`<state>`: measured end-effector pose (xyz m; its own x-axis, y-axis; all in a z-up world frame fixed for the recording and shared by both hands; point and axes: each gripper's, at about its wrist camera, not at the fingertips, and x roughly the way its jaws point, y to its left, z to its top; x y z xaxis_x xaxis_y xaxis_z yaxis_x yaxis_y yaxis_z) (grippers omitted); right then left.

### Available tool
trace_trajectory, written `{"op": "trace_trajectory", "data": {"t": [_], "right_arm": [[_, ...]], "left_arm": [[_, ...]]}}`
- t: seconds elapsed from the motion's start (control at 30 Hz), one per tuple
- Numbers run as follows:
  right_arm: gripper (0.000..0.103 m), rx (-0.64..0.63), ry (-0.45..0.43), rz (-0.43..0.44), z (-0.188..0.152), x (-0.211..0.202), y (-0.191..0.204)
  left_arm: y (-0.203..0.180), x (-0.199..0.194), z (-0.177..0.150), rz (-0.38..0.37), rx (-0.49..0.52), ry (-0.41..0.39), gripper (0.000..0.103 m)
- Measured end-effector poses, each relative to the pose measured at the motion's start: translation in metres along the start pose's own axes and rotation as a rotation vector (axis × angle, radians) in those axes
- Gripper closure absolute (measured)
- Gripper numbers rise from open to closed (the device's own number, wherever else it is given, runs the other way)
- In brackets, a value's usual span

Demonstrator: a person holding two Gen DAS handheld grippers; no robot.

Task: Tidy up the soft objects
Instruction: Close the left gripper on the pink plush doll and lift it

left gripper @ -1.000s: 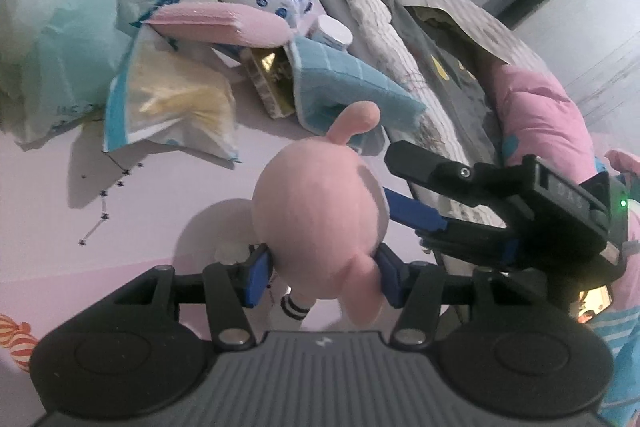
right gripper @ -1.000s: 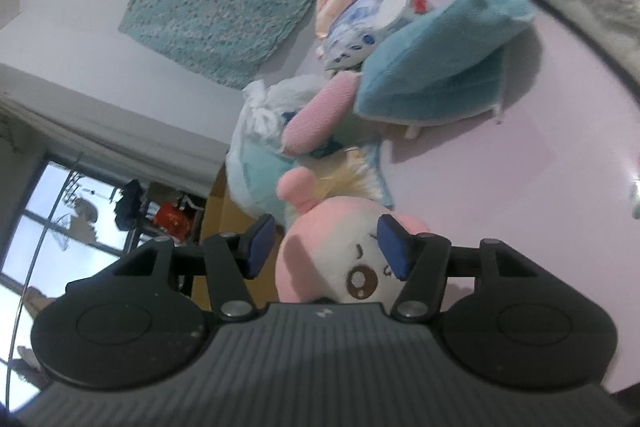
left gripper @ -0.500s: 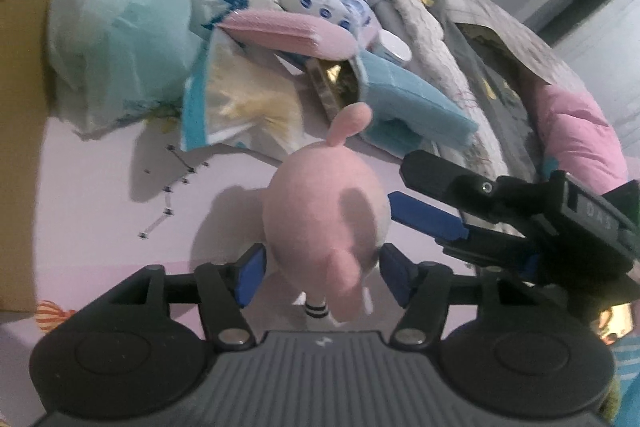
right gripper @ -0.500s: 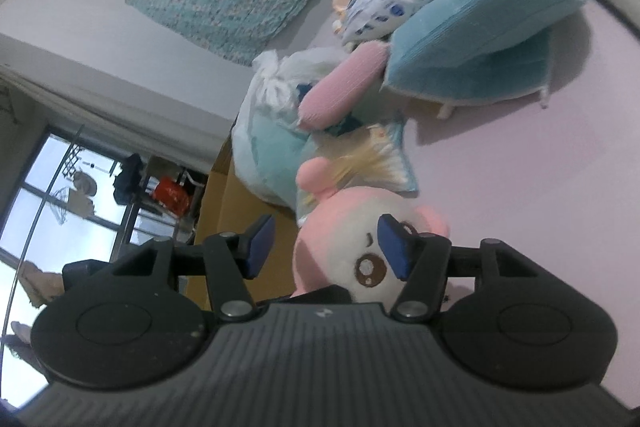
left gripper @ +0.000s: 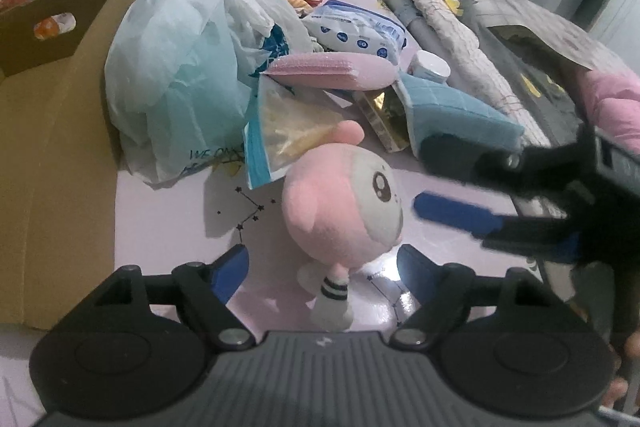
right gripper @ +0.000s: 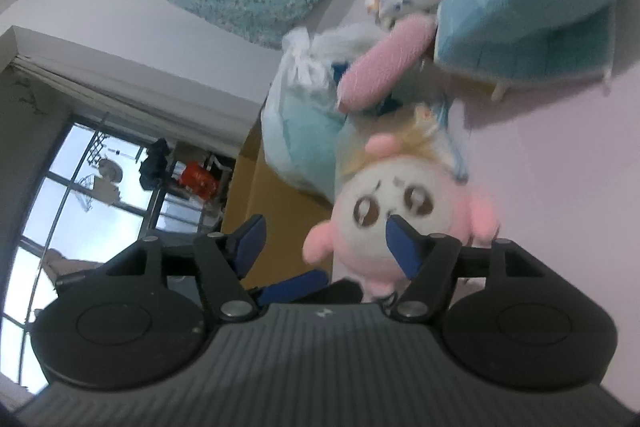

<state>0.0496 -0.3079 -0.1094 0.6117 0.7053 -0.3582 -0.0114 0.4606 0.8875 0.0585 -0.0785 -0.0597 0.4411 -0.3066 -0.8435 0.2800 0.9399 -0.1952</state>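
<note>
Your left gripper [left gripper: 322, 265] is spread wide, its blue pads clear of the pink plush toy [left gripper: 344, 211], which stands on the pale pink surface [left gripper: 168, 227] at centre frame. Your right gripper [left gripper: 452, 183], blurred at right of the same view, is also spread wide and holds nothing. The only legible writing is "WE" on the white plastic bag [left gripper: 180, 75] at upper left; the wipes packs behind it are too small to read. A brown cardboard box [left gripper: 56, 163] walls the left edge, and bare surface lies open between it and the toy.
</note>
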Motion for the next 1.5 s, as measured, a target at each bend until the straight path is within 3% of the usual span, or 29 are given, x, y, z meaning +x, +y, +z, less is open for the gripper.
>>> {"op": "trace_trajectory", "data": {"t": [0.2,0.4,0.53,0.8,1.03,1.2,1.5], "right_arm": [[0.035,0.007,-0.055,-0.093,0.015,-0.001,-0.018],[0.035,0.040,0.020,-0.104,0.019,0.031,-0.041],[0.038,0.027,0.051,-0.096,0.015,0.039,-0.037],[0.038,-0.003,0.112,-0.127,0.006,0.012,-0.010],[0.038,0.018,0.114,-0.160,-0.005,0.007,-0.017],[0.037,0.021,0.067,-0.179,-0.003,-0.004,-0.019],[0.037,0.044,0.116,-0.178,-0.012,0.004,-0.024]], "left_arm": [[-0.002,0.008,0.003,-0.015,0.014,0.018,0.026],[0.000,0.026,0.009,-0.049,-0.019,0.081,0.040],[-0.001,0.028,0.009,-0.050,-0.019,0.095,0.041],[-0.001,0.017,-0.008,-0.146,-0.003,0.146,0.032],[-0.001,0.013,-0.016,-0.108,0.011,0.133,0.021],[0.003,-0.006,-0.017,-0.056,0.047,0.068,0.013],[0.003,-0.012,-0.021,-0.046,0.104,0.049,0.013]]}}
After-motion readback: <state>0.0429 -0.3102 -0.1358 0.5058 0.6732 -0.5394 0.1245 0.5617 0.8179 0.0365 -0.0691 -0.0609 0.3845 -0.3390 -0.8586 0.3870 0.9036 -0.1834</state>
